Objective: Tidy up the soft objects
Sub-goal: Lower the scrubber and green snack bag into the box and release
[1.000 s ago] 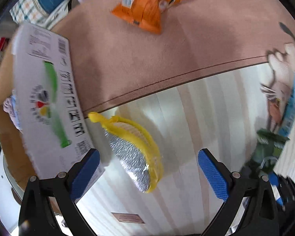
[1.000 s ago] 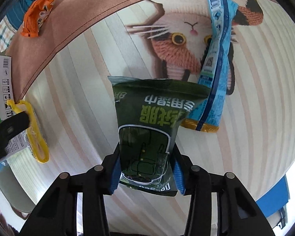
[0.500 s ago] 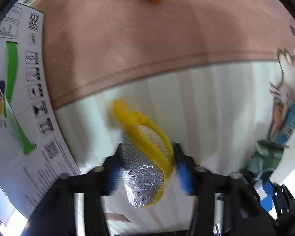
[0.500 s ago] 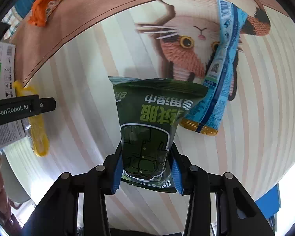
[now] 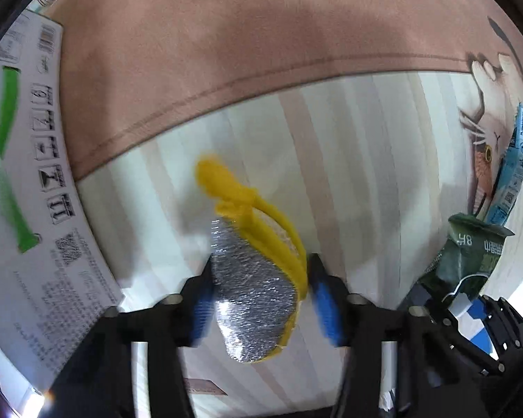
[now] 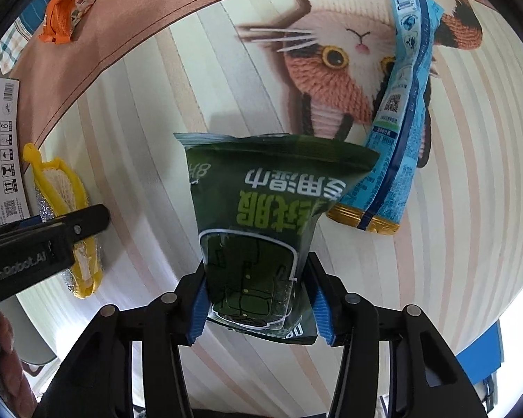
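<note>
A yellow-edged silver scouring pad (image 5: 251,278) with a yellow loop sits between the blue pads of my left gripper (image 5: 261,299), which is shut on it just above the striped cat-print cloth (image 5: 348,160). The pad also shows in the right wrist view (image 6: 66,216), with the left gripper (image 6: 87,221) over it. My right gripper (image 6: 258,299) is shut on the lower end of a dark green wet-wipe pack (image 6: 261,223), held above the cloth. The green pack also shows in the left wrist view (image 5: 467,261).
A white printed cardboard box (image 5: 28,188) stands at the left, close to the pad. An orange snack bag (image 6: 69,3) lies far back on the pink border. A long light-blue packet (image 6: 397,111) lies over the cat print, right behind the green pack.
My left gripper moved forward over the scouring pad and closed on it; it was open a second ago. My right gripper kept its hold on the green pack and barely moved.
</note>
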Motion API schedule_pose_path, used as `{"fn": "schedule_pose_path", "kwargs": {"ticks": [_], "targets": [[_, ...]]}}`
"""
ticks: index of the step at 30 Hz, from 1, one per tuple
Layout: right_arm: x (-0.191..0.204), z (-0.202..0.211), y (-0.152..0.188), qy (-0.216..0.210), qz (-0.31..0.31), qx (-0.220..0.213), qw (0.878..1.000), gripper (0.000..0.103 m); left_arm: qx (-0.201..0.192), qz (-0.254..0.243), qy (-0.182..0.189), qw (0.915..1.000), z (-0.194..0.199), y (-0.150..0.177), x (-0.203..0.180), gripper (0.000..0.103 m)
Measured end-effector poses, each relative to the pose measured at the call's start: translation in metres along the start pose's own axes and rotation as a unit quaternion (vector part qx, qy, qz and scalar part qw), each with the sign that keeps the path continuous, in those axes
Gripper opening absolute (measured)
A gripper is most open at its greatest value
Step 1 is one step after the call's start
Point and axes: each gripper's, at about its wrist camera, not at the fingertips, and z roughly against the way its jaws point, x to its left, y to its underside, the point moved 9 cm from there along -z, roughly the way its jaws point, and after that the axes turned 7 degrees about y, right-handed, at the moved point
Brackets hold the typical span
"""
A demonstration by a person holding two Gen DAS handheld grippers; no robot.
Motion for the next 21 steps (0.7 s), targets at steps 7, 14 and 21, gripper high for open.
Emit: {"fn": "schedule_pose_path", "kwargs": {"ticks": [7, 14, 21], "targets": [[0.013, 0.037, 0.019, -0.015, 0.015, -0.027, 0.999, 0.038, -0.056, 0.001, 0.039, 0.9977, 0.047, 0.023, 0.004, 0.041], [0.083, 0.140, 0.038, -0.078, 0.088, -0.091, 0.989, 0.038, -0.163, 0.008, 0.074, 0.9838, 0.170, 0.061, 0.056, 0.041], [0.237, 0.219, 0.052, -0.141, 0.197, -0.129, 0.962, 0.038, -0.196, 0.085, 0.065, 0.9748, 0.244, 0.062, 0.212, 0.041]]}}
